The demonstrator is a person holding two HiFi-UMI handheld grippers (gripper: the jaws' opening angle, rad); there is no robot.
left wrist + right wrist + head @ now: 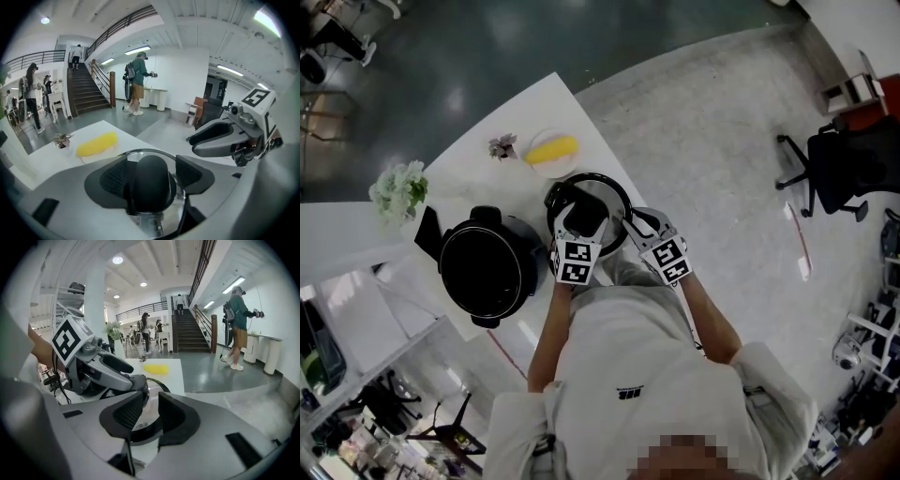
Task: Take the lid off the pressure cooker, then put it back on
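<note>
My head camera looks steeply down from above, some way off, onto the white table (pixel 534 103), the lid (pixel 614 202) and both tools. The camera on the left gripper (pixel 578 225) sits low and very near the lid. It faces along its own jaws, across the table to a staircase (pixel 86 93). The camera on the right gripper (pixel 630 223) also rides low and close, and it looks past its jaws at the same stairs. All three views share the lid and a yellow object (pixel 553 150). Each gripper view catches the other gripper at its side.
</note>
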